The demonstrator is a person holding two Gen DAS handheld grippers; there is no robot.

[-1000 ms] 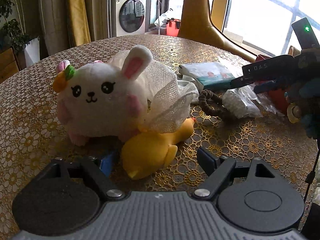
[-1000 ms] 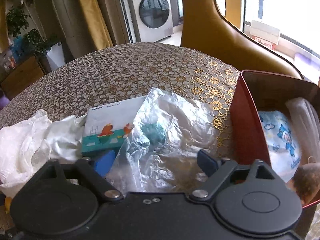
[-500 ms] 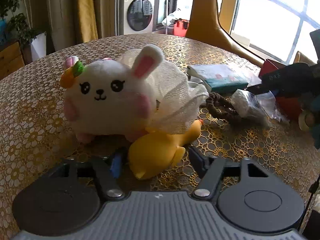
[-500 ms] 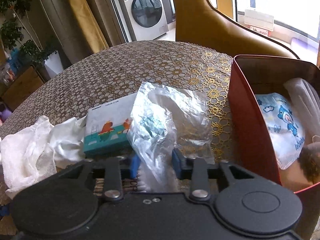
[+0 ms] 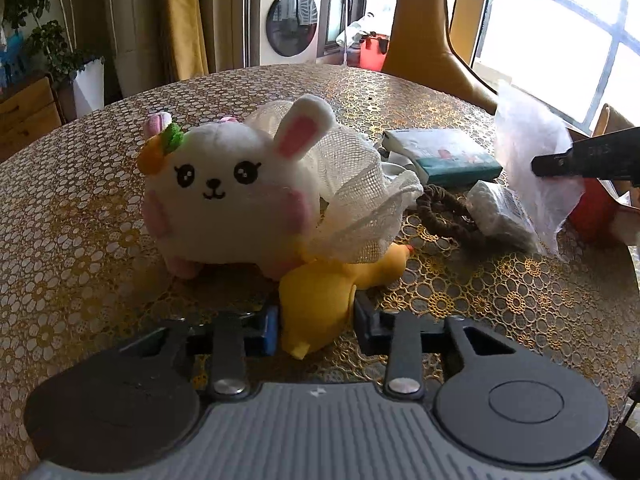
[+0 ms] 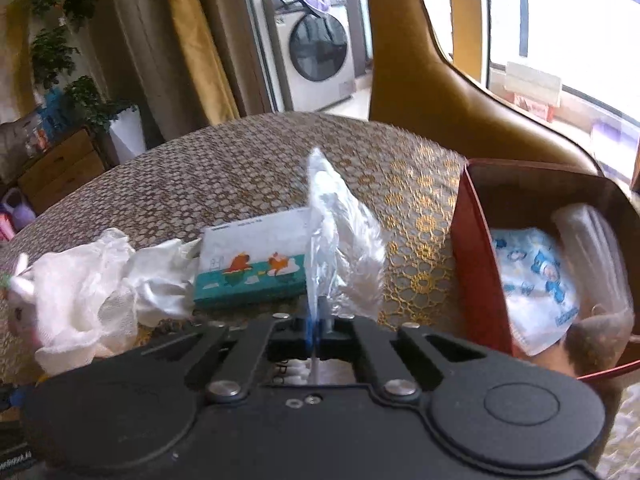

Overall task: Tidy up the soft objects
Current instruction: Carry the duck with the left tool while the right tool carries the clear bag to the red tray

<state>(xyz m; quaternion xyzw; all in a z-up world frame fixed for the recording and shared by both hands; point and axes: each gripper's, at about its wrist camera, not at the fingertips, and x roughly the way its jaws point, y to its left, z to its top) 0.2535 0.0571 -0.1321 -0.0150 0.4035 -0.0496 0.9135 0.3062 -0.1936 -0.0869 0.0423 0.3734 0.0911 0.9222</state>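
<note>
In the left wrist view, the left gripper (image 5: pixel 315 318) sat at 6 o'clock, its jaws pressed on both sides of a yellow rubber duck (image 5: pixel 320 300) that lay on the gold lace table (image 5: pixel 80 220). A white bunny plush (image 5: pixel 228 196) stood just behind the duck, at 11 o'clock, with a white mesh cloth (image 5: pixel 360 200) draped beside it. At 3 o'clock a clear plastic bag (image 5: pixel 532 160) hung up off the table.

In the right wrist view, the right gripper (image 6: pixel 317 332) was clamped tight on that plastic bag (image 6: pixel 340 248). A tissue pack (image 6: pixel 252 264) lay behind it. A red box (image 6: pixel 476 256) at 3 o'clock held a kids' face mask (image 6: pixel 532 280).
</note>
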